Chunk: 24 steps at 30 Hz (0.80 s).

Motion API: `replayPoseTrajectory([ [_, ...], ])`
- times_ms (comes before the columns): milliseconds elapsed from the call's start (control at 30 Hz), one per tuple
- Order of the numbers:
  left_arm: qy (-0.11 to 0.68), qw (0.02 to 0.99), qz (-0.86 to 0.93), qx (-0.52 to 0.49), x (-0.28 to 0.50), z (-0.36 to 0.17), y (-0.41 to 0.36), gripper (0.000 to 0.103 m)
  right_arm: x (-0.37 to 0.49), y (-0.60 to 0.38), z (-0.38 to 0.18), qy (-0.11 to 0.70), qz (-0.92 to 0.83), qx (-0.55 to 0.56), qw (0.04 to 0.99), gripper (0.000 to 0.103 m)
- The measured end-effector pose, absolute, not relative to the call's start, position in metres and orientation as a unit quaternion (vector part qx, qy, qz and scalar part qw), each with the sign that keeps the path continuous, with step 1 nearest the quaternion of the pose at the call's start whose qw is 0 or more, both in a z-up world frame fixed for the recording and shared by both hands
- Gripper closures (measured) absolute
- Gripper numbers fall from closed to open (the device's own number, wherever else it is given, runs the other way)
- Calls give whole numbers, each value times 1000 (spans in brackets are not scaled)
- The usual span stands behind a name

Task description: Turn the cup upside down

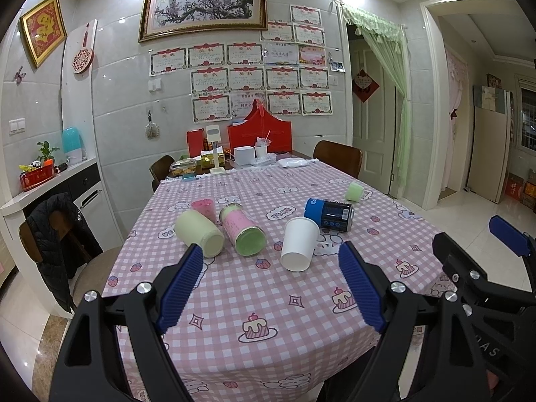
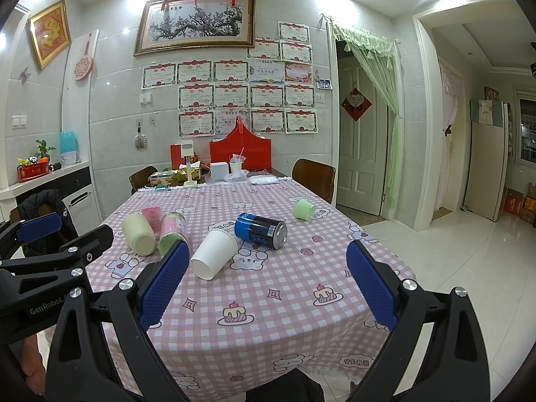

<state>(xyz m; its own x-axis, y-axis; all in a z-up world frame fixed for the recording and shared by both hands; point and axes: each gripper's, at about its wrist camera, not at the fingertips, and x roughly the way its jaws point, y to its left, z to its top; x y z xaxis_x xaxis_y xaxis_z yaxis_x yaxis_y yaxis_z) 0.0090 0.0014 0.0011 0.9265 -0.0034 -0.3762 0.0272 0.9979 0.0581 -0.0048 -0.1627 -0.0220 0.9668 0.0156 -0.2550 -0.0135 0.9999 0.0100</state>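
Observation:
A white paper cup (image 1: 299, 244) lies on its side mid-table, mouth toward me; it also shows in the right wrist view (image 2: 214, 253). A cream cup (image 1: 199, 237) (image 2: 139, 233), a pink-and-green cup (image 1: 243, 229) (image 2: 171, 231), a pink cup (image 1: 204, 208) (image 2: 151, 215), a blue-black can (image 1: 330, 214) (image 2: 261, 230) and a small green cup (image 1: 354, 191) (image 2: 304, 209) also lie there. My left gripper (image 1: 271, 284) is open and empty above the near table edge. My right gripper (image 2: 268, 284) is open and empty beside it.
The table has a pink checked cloth (image 1: 268, 301). Boxes, a red bag (image 1: 259, 134) and containers crowd its far end. Chairs (image 1: 338, 159) stand at the far side; a chair with a black jacket (image 1: 57, 234) stands left. Tiled floor (image 2: 469, 268) lies right.

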Motion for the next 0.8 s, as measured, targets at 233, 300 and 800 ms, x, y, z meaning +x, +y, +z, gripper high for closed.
replayPoseTrajectory([
  [233,196,980,-8,33,14,-3,-1,21,-3,-165,-28,134,8,6,991,12],
  [300,197,980,-8,33,15,-5,0,21,-1,-167,-29,136,9,8,991,12],
  [800,224,974,-12,31,37,-24,-3,21,17,-173,-40,171,11,14,985,12],
])
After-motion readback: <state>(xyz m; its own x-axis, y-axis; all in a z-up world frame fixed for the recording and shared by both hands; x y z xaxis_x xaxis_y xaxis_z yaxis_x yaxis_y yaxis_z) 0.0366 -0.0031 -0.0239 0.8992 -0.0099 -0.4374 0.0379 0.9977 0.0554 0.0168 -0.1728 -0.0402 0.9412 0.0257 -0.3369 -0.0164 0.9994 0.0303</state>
